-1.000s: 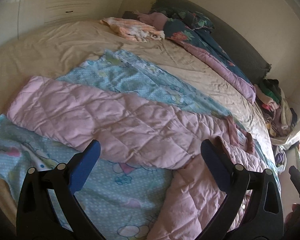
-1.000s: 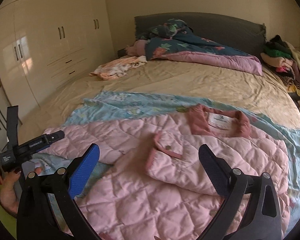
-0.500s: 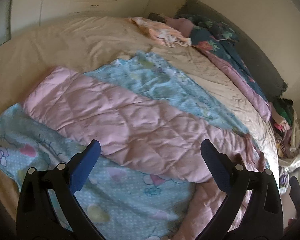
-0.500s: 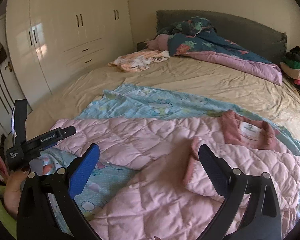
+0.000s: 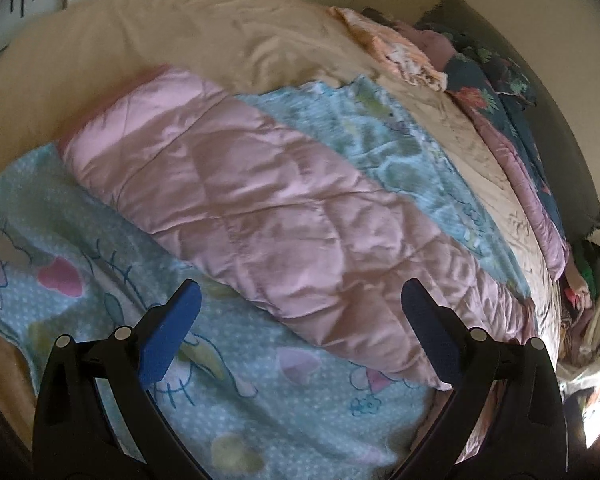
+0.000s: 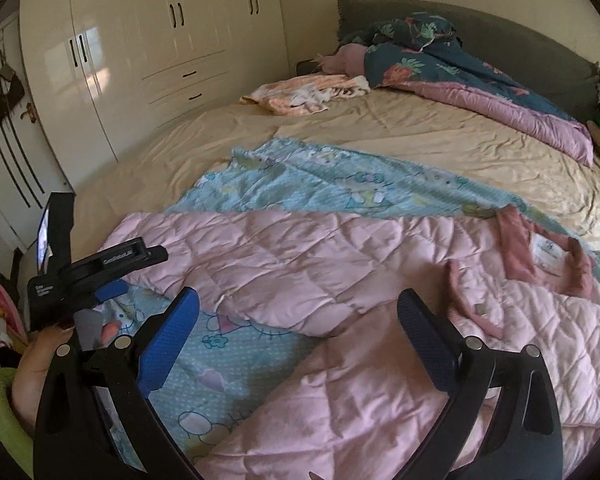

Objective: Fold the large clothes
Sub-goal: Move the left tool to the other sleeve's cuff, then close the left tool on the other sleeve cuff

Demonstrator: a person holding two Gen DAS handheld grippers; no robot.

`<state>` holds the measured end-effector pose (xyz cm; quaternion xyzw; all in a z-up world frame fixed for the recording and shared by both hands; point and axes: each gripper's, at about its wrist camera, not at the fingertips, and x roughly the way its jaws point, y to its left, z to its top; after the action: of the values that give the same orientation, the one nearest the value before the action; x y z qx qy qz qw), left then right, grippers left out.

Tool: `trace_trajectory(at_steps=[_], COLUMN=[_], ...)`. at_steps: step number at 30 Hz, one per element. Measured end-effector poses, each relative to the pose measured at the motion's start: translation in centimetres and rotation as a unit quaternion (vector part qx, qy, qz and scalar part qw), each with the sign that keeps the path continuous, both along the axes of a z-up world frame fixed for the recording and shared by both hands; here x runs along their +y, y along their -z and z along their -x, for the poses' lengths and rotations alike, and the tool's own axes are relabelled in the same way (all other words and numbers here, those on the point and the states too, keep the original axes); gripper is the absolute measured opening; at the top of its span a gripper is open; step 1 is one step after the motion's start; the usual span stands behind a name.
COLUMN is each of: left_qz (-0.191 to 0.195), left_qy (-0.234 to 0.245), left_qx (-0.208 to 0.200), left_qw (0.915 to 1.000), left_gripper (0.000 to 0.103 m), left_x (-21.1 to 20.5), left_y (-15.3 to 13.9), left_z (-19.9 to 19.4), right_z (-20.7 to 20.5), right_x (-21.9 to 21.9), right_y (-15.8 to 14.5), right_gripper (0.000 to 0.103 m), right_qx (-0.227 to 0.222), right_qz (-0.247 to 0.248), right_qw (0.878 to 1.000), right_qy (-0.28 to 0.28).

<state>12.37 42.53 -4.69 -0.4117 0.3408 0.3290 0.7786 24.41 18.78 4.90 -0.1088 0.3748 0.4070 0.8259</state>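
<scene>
Two tongs in view, both spread wide, nothing between the pads. Left tongs [image 5: 300,320] hang over the pink quilted jacket [image 5: 268,216], whose sleeve runs from 10 o'clock down to 4 o'clock in the left wrist view, flat on a light blue cartoon-print sheet [image 5: 260,392]. Blue pads clear of the fabric, not touching as far as can be seen. Left wrist view is somewhat blurred.

Right tongs [image 6: 298,320] hover above the jacket body, pink quilted jacket [image 6: 300,264] filling the lower middle and 3 to 5 o'clock. Darker pink collar [image 6: 520,252] with a white label at 3 o'clock; a flap with a snap button just below it. Sleeve stretches out toward 9 o'clock. Light blue cartoon-print sheet [image 6: 340,188] shows above and below the sleeve, all on the bed [image 6: 380,132] with a beige cover.

Left tongs [image 6: 112,280] also appear at 9 o'clock in the right wrist view, held by a hand [image 6: 40,356] with a green sleeve, near the sleeve end. Peach garment [image 6: 300,96] at 12 o'clock, dark floral duvet [image 6: 440,68] at 1 o'clock by the headboard. White wardrobe [image 6: 160,48] at 11 o'clock.
</scene>
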Motion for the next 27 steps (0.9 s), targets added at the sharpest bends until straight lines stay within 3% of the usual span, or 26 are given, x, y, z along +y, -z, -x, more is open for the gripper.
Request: trace_trajectory(at_steps=[4, 9, 20, 21, 23, 25, 26, 27], left_qz=[0.021, 0.043, 0.0, -0.009, -0.021, -0.029, -0.04, -0.049], left_qy=[-0.019, -0.047, -0.089, -0.093, -0.099, -0.099, -0.096, -0.091], left_qx=[0.015, 0.002, -0.033, -0.026, -0.021, -0.035, -0.045, -0.052], left_qw=[0.9995, 0.998, 0.9955, 0.9953, 0.9947, 0.994, 0.9936, 0.9932], left_gripper=[0.094, 0.094, 0.091, 0.087, 0.057, 0.036, 0.027, 0.024], left_x=[1.4, 3.0, 5.4, 5.5, 5.6, 5.5, 5.4, 5.1], left_y=[1.7, 3.1, 4.0, 3.9, 3.6, 2.9, 2.1, 1.4], left_z=[-0.1, 0.1, 0.2, 0.2, 0.4, 0.7, 0.9, 0.8], right_z=[-0.1, -0.5, -1.5, -1.5, -1.5, -1.5, -1.6, -1.6], right_x=[0.2, -0.4, -3.5, -3.8, -4.5, -5.4, -5.7, -6.4], right_y=[1.0, 1.6, 1.1, 1.1, 0.8, 0.6, 0.6, 0.5], right_gripper=[0.099, 0.099, 0.099, 0.099, 0.099, 0.099, 0.099, 0.099], right_qx=[0.013, 0.02, 0.019, 0.019, 0.015, 0.011, 0.011, 0.012], right_qz=[0.001, -0.001, -0.011, -0.012, -0.013, -0.016, -0.018, -0.022], right_qw=[1.0, 1.0, 0.999, 0.999, 0.999, 0.998, 0.998, 0.998], right_qy=[0.0, 0.009, 0.038, 0.04, 0.044, 0.052, 0.055, 0.061])
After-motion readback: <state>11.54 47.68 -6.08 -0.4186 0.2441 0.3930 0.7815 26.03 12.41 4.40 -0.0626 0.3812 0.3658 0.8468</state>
